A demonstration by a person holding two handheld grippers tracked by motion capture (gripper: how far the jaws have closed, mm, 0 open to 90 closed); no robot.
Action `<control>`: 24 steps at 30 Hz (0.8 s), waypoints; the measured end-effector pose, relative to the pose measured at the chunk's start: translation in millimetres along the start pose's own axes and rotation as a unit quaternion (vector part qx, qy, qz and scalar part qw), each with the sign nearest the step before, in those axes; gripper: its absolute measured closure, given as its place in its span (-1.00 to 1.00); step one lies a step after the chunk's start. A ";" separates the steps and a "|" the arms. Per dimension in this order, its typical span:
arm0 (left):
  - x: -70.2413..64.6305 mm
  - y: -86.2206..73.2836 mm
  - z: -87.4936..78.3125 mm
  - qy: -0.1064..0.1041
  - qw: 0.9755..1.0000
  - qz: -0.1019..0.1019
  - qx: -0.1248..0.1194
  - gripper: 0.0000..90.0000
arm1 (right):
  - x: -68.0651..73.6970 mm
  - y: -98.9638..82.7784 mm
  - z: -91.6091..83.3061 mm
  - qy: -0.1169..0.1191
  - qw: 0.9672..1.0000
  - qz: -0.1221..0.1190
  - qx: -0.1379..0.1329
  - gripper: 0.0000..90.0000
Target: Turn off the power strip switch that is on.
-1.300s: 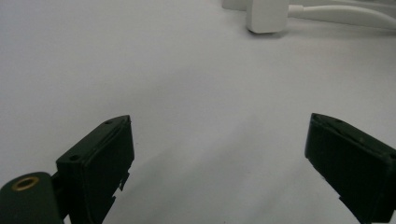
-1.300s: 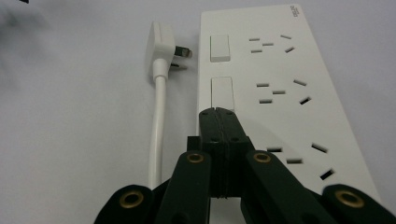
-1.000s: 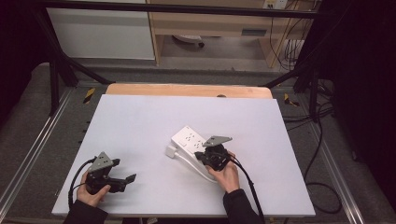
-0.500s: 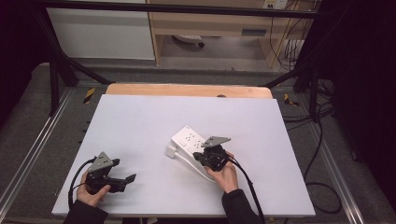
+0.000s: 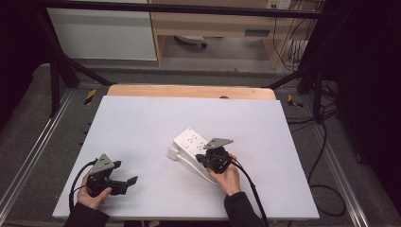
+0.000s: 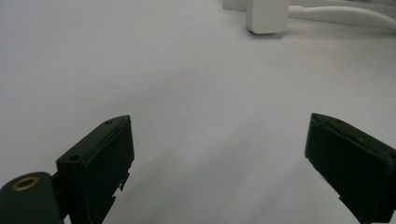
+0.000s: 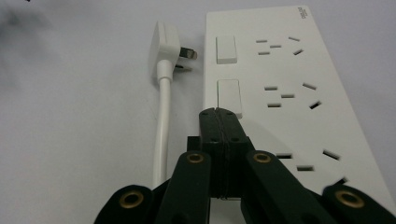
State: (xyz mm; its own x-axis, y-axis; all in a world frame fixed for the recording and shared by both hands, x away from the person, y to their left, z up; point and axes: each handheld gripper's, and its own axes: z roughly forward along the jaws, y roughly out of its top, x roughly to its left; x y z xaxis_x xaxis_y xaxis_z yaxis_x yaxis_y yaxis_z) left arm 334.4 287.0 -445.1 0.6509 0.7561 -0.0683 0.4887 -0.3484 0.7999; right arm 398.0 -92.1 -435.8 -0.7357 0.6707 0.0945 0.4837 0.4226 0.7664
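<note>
The white desk [image 5: 142, 123] carries a white power strip [image 5: 191, 142], which lies at a slant a little right of the desk's middle and serves as the landmark here. A white cable [image 5: 194, 165] runs from the strip's near end and curls back along its left side, ending in a white plug [image 5: 172, 153] that lies flat just beside the strip.

The right gripper [image 5: 208, 158], held in the right hand [image 5: 228, 176], sits over the near end of the strip. In the right gripper view its jaws are pressed together with no gap between them and nothing held, and their joined tip [image 7: 219, 114] lies at the strip's [image 7: 289, 93] left edge, just beside the lower of two rocker switches [image 7: 229, 97]. Whether the tip touches the strip cannot be told. That view also shows what the high view does not: the socket slots, the two switches, and the plug's [image 7: 164, 44] metal pins pointing towards the strip, with the cable [image 7: 162, 135] running along the jaws' left.

The left gripper [image 5: 126, 182], in the left hand [image 5: 92, 195], rests well apart from the strip, towards the near left of the desk. In the left gripper view its jaws stand wide apart over bare desk [image 6: 187, 93], holding nothing, with the plug [image 6: 267, 16] and cable [image 6: 345, 13] far ahead.
</note>
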 end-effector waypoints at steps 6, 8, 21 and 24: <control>0.1 -0.1 0.2 0.000 1.000 0.000 0.001 -0.82 | -0.2 0.9 -4.2 0.005 1.000 0.002 -0.007 1.00; 0.1 -0.1 0.2 0.000 1.000 0.000 0.000 -0.82 | -1.2 1.4 -7.1 0.003 1.000 0.003 -0.008 1.00; 0.2 -0.1 0.3 0.001 1.000 -0.001 0.001 -0.82 | -11.9 4.2 -27.5 -0.009 1.000 0.023 -0.014 0.64; 0.1 -0.1 0.3 0.002 1.000 -0.001 0.001 -0.82 | -14.8 4.4 -32.9 -0.014 0.999 0.028 -0.016 0.44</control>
State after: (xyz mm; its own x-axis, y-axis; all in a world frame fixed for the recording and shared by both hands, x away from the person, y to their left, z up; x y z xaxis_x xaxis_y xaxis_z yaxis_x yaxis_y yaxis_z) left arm 334.6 287.0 -445.4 0.6478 0.7588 -0.0684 0.4920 -0.3481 0.7980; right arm 395.3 -120.2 -412.9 -0.6944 0.7094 0.1206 0.5081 0.3647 0.7803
